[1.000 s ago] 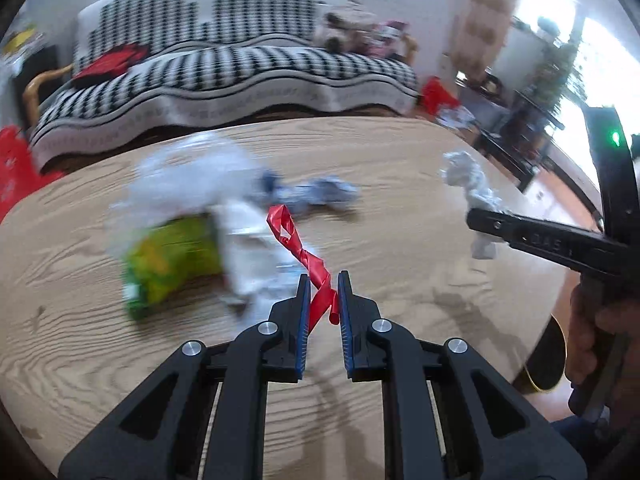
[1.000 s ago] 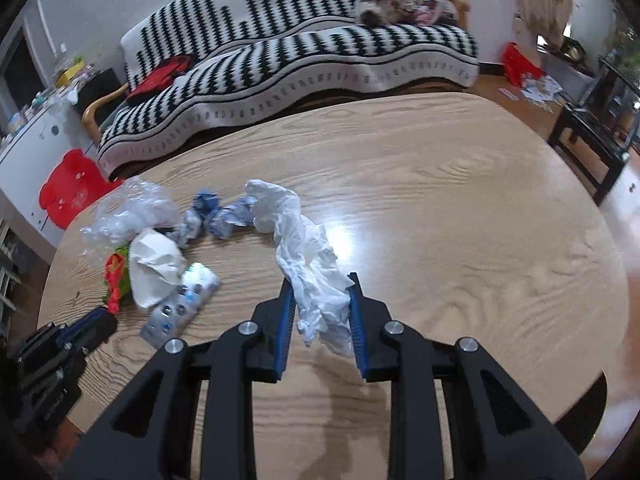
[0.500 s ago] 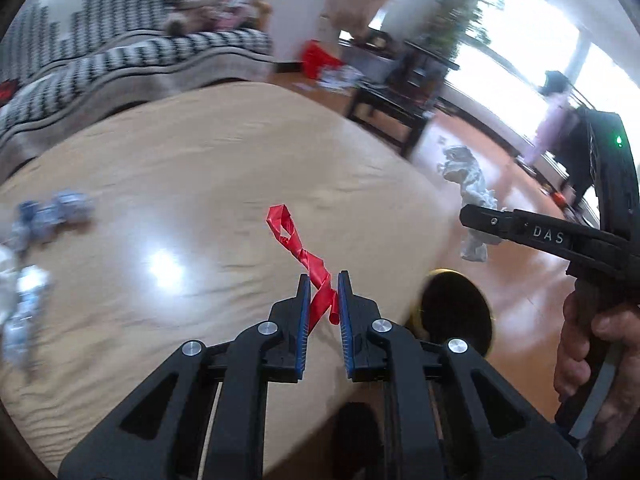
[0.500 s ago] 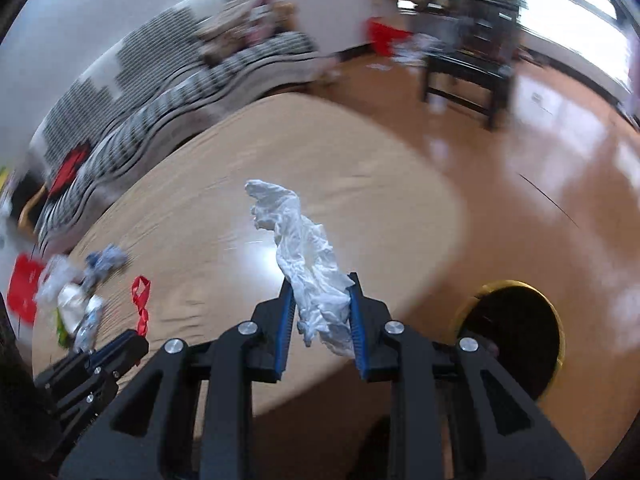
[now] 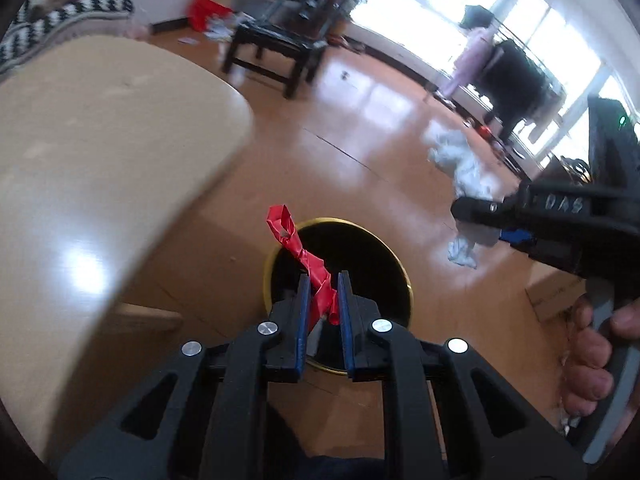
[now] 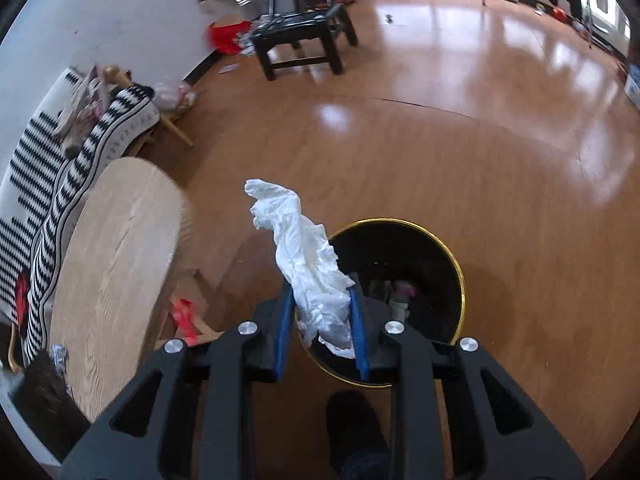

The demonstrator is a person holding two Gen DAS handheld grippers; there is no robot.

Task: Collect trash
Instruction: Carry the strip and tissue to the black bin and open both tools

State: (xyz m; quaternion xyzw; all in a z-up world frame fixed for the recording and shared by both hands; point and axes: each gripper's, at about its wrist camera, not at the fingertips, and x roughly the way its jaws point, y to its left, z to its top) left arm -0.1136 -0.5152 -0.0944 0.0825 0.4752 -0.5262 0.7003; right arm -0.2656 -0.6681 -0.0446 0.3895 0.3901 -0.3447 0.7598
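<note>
My left gripper (image 5: 323,280) is shut on a twisted red plastic strip (image 5: 305,258) and holds it above a black round bin with a gold rim (image 5: 376,240) on the floor. My right gripper (image 6: 320,292) is shut on a crumpled white plastic bag (image 6: 308,264) and holds it over the near left part of the same bin (image 6: 432,236), which holds some trash. The right gripper with its white bag (image 5: 466,168) also shows in the left wrist view, to the right of the bin. The red strip (image 6: 184,312) shows at the left in the right wrist view.
The oval wooden table (image 5: 80,152) stands left of the bin; leftover trash (image 6: 58,354) lies at its near end. A striped sofa (image 6: 48,168) is beyond it. A dark low stool (image 6: 304,36) stands on the shiny wooden floor (image 6: 480,140).
Both grippers swung right, away from the table, with their loads. They now hang over the bin, which was only at the frame edge before.
</note>
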